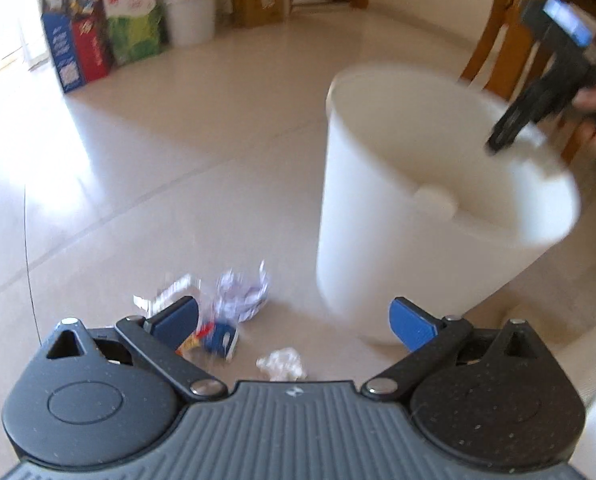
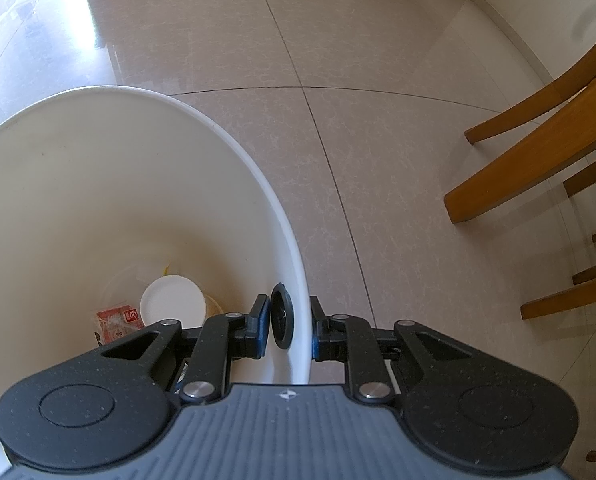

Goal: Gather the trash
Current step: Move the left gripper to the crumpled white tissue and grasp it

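Observation:
A white bucket (image 1: 418,200) stands on the tiled floor, blurred and leaning a little. My right gripper (image 2: 289,330) is shut on the bucket (image 2: 97,200) at its rim, one finger inside and one outside, beside a black handle socket (image 2: 281,316). The left wrist view shows that right gripper (image 1: 502,140) at the bucket's far rim. Inside lie a white cup (image 2: 171,300) and a red packet (image 2: 115,320). My left gripper (image 1: 293,322) hangs open just above floor trash: crumpled printed paper (image 1: 239,294), a clear wrapper (image 1: 165,296), a blue and red packet (image 1: 213,340) and a white tissue wad (image 1: 281,364).
Wooden chair legs (image 2: 530,160) stand close on the right of the bucket. Cartons and bags (image 1: 97,40), another white pail (image 1: 189,16) and a cardboard box (image 1: 257,0) line the far wall. A person's hand (image 1: 594,104) holds the right gripper.

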`<action>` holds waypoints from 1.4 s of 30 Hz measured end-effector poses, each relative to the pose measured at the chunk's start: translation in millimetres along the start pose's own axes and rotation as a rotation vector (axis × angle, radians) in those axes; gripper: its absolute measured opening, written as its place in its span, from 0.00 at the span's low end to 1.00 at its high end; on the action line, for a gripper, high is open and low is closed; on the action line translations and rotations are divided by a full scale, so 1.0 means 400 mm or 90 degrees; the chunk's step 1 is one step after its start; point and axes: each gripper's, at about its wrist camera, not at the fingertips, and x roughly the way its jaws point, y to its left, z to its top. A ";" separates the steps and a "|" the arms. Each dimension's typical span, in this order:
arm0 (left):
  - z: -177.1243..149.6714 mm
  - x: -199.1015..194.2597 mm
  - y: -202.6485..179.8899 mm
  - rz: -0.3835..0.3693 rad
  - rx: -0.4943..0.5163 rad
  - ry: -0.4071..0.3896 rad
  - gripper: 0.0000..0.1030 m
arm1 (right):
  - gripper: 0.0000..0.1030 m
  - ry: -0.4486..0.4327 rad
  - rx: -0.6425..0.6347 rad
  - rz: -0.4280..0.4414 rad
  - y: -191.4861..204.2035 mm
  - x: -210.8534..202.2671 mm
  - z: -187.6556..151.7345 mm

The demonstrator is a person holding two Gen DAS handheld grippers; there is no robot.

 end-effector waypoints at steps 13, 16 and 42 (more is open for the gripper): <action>-0.179 0.239 -0.004 0.064 -0.067 0.054 0.98 | 0.22 -0.001 -0.006 -0.004 0.004 -0.001 0.000; -0.199 0.271 -0.001 0.072 -0.075 0.052 0.98 | 0.23 -0.002 -0.008 -0.006 0.007 -0.001 0.000; -0.212 0.420 0.017 0.059 -0.146 0.082 0.40 | 0.23 -0.001 -0.002 -0.005 0.003 0.002 0.000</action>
